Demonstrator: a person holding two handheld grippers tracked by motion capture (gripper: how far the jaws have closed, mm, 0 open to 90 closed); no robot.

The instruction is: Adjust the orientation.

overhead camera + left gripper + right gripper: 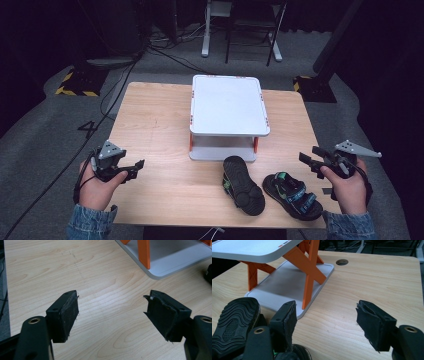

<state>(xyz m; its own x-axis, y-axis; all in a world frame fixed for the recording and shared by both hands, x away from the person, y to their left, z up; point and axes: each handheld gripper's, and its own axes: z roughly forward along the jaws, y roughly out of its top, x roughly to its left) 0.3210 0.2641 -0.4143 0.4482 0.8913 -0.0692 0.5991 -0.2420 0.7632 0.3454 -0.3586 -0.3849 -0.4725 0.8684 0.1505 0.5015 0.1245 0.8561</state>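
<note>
Two small black sandals lie near the table's front edge. One sandal (243, 185) is flipped sole up (233, 323); the other sandal (293, 195) sits upright with blue and green straps. Behind them stands a white two-level rack (227, 105) on orange legs (309, 272). My left gripper (137, 167) hovers open over bare wood at the front left, its pads (68, 315) wide apart with nothing between them. My right gripper (309, 158) is open at the front right, just right of the upright sandal, nothing between its fingers (374, 325).
The wooden table (155, 125) has a cable hole (342, 262) near its far right corner. Grey carpet, cables and chair legs (250, 35) lie beyond the table. A yellow-black striped base (75, 85) sits on the floor at left.
</note>
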